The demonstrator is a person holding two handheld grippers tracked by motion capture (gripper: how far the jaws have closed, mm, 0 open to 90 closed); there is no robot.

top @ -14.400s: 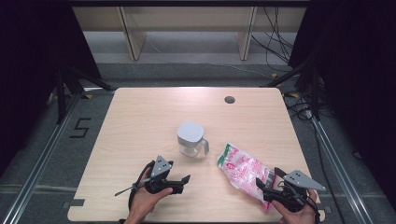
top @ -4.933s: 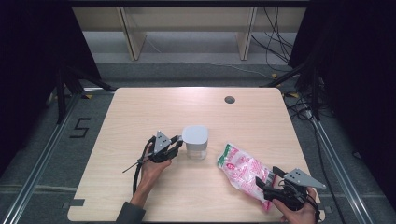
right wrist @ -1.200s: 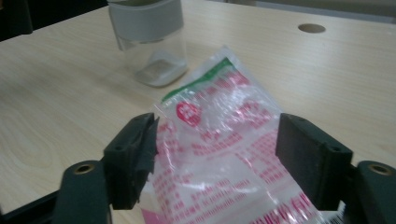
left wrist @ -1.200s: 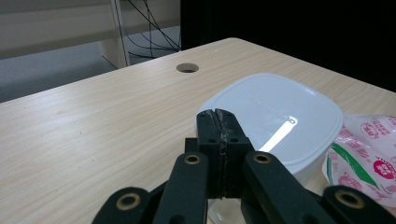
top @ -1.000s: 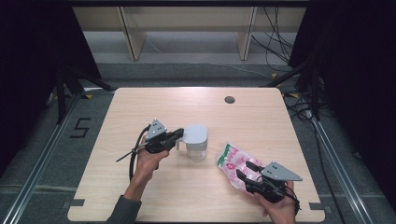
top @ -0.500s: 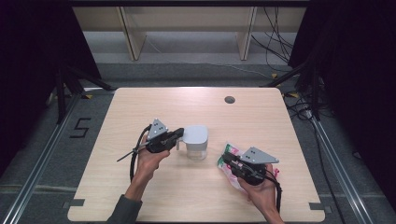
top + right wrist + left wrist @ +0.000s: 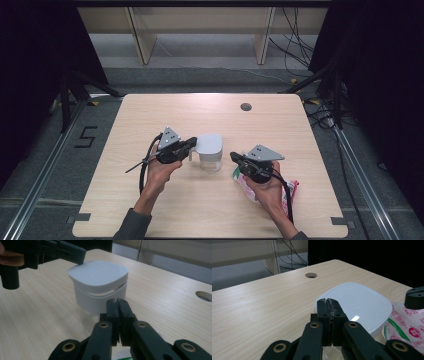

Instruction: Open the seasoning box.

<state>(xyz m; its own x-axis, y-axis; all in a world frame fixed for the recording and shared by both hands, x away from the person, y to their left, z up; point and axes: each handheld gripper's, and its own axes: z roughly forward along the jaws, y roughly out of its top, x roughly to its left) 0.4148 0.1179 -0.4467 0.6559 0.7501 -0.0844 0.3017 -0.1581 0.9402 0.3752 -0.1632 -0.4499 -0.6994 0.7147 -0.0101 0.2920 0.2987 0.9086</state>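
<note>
Both grippers closed at the white container

On the left I have my left gripper [image 7: 190,145] at the lid's left edge, jaws pressed flat together with nothing between them; from its own camera the tips [image 7: 328,305] sit over the near rim of the lid. The white lidded container [image 7: 210,151] stands upright near the middle of the table [image 7: 150,115], its lid [image 7: 98,272] seated slightly askew with a gap showing on one side. Right of it, my right gripper [image 7: 235,159] points at the container's right side, close by but apart; its jaws have just been closing and now meet empty [image 7: 117,308]. Under my right hand lies the pink printed bag [image 7: 290,192], near the table's right front
</note>
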